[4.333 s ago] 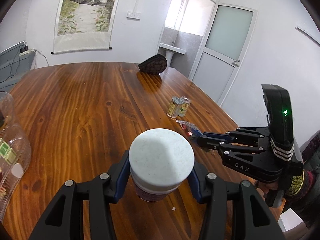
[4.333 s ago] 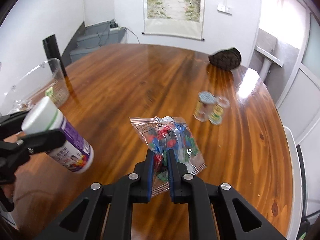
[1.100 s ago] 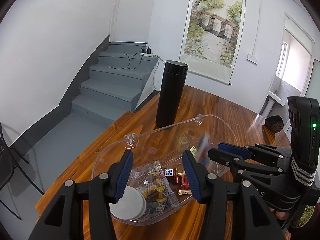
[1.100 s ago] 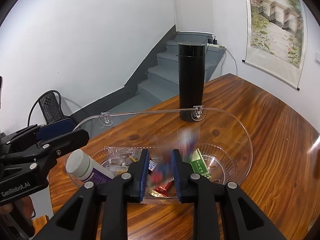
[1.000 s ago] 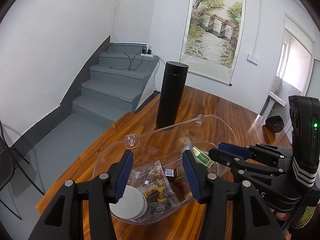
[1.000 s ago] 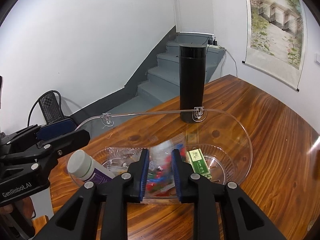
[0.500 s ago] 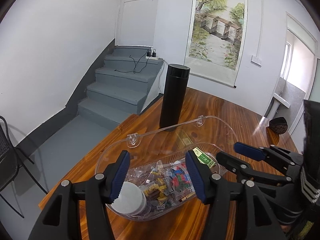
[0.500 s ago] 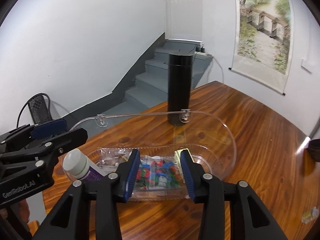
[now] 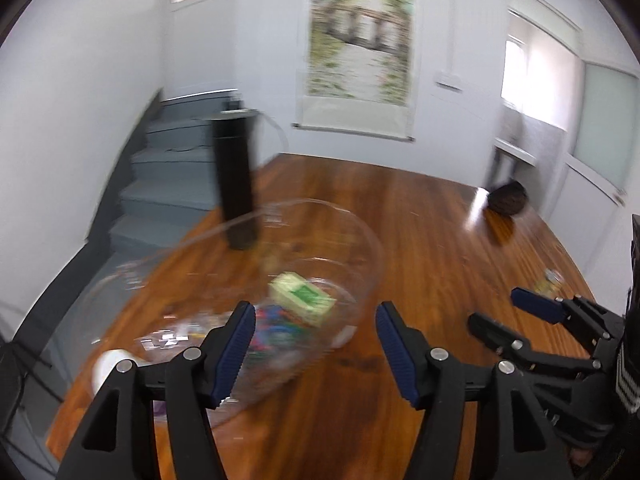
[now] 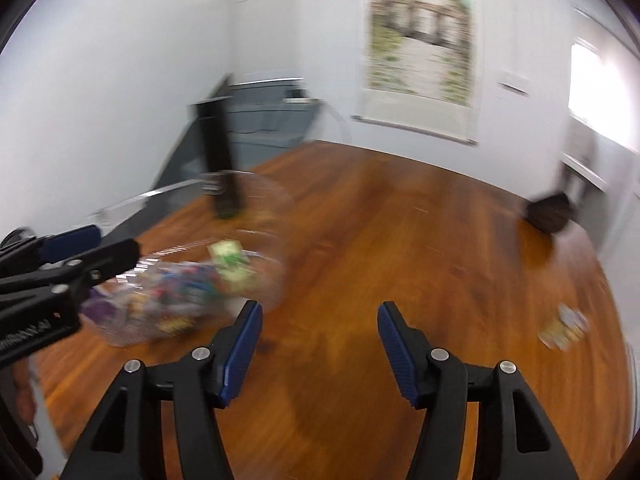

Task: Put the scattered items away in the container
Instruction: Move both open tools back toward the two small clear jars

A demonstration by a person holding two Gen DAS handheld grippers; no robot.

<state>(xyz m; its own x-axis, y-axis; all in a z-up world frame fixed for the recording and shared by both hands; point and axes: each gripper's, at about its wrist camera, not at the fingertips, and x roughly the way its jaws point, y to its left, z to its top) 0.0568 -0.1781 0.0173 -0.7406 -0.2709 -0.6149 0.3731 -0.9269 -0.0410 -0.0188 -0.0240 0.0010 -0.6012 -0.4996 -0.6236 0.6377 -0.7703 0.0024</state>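
Note:
The clear plastic container (image 9: 360, 240) sits at the table's left end and holds a green box (image 9: 302, 298), a colourful candy bag (image 9: 276, 326) and a white-capped bottle (image 9: 110, 364). It also shows in the right wrist view (image 10: 276, 216), blurred. My left gripper (image 9: 316, 340) is open and empty, near the container's right side. My right gripper (image 10: 320, 340) is open and empty over bare wood, right of the container. Two small jars (image 10: 566, 326) stand on the table at far right; they also show in the left wrist view (image 9: 552, 280).
A tall black flask (image 9: 234, 184) stands behind the container. A dark round object (image 9: 506, 198) lies at the table's far end. The wooden table (image 10: 400, 240) stretches right of the container. Stairs drop away beyond the table's left edge.
Both grippers have swung right and away from the container, and both have opened wider. The candy bag and bottle lie in the container. The views are motion-blurred.

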